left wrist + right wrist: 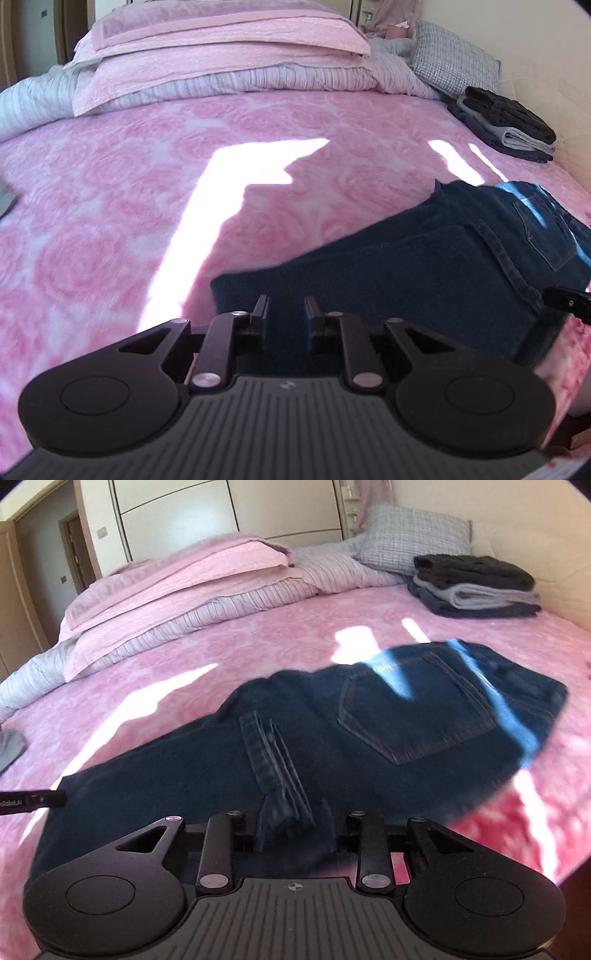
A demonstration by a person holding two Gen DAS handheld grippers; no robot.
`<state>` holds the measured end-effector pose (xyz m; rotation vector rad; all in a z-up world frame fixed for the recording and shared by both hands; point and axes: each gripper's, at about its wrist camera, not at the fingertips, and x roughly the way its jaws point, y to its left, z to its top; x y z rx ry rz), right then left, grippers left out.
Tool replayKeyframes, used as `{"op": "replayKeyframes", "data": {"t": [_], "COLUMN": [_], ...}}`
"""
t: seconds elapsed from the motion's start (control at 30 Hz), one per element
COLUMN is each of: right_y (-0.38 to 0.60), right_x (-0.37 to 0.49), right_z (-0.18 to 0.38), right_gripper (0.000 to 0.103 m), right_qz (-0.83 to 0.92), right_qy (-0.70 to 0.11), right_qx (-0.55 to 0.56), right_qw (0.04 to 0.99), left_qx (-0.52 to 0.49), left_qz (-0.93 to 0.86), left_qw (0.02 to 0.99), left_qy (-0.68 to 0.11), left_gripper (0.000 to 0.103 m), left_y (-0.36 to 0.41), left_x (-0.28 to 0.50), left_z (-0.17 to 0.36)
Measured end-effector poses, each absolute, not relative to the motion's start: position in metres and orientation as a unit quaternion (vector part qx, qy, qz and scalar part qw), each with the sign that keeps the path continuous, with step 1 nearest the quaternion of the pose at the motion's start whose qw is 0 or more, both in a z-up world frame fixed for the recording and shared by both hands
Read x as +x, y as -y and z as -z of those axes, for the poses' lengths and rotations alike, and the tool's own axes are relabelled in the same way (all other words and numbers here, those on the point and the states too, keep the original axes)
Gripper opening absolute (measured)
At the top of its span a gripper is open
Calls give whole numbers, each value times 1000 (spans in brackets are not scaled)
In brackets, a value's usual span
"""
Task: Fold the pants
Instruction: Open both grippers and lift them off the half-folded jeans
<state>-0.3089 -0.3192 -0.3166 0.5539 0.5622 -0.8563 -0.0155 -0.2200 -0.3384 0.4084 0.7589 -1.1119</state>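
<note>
Right wrist view first: the right claw (295, 825) has its fingers closed most of the way on a bunched stack of hems, the leg ends of the jeans (369, 734), so it is gripping denim. Just ahead of that claw the hems lie doubled back over the thigh, and beyond them the seat spreads out flat with a stitched back pocket facing up. Off to its left the tip of the other tool pokes in at the fold line.

Left wrist view: the left claw (285, 314) sits over the near folded edge of the same jeans, fingers narrowly apart with dark cloth between and under them; I cannot tell whether it truly pinches the fabric or only rests on it.

My reading is that the legs are being brought up toward the waistband, a lengthwise half-fold under way. The next move would call for laying the hems down square on the seat and letting go evenly, since heavy, stiff denim tends to slide back.

Under the claws is a plush pink blanket (110, 221) with a rose pattern. Farther off, right of both claws, sits a stack of folded clothes (476, 587), soft dark and grey knits, beside a checked pillow (413, 535).
</note>
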Motion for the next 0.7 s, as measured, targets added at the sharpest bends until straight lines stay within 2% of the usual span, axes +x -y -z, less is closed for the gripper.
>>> {"op": "replayKeyframes", "data": {"t": [0.2, 0.37, 0.7], "right_y": [291, 272, 248], "right_x": [-326, -332, -348], "right_z": [315, 312, 296], "right_gripper": [39, 42, 44], "right_qz": [402, 398, 412], "right_qy": [-300, -306, -286], "right_qx": [292, 299, 292], "right_qw": [814, 811, 815], "left_qx": [217, 242, 236], "left_qz": [463, 458, 485], "left_qw": [765, 768, 763], "left_qy": [-392, -376, -357], "left_gripper": [27, 36, 37], "left_y": [176, 156, 137], "left_x": [-33, -55, -81], "left_z": [334, 320, 303]}}
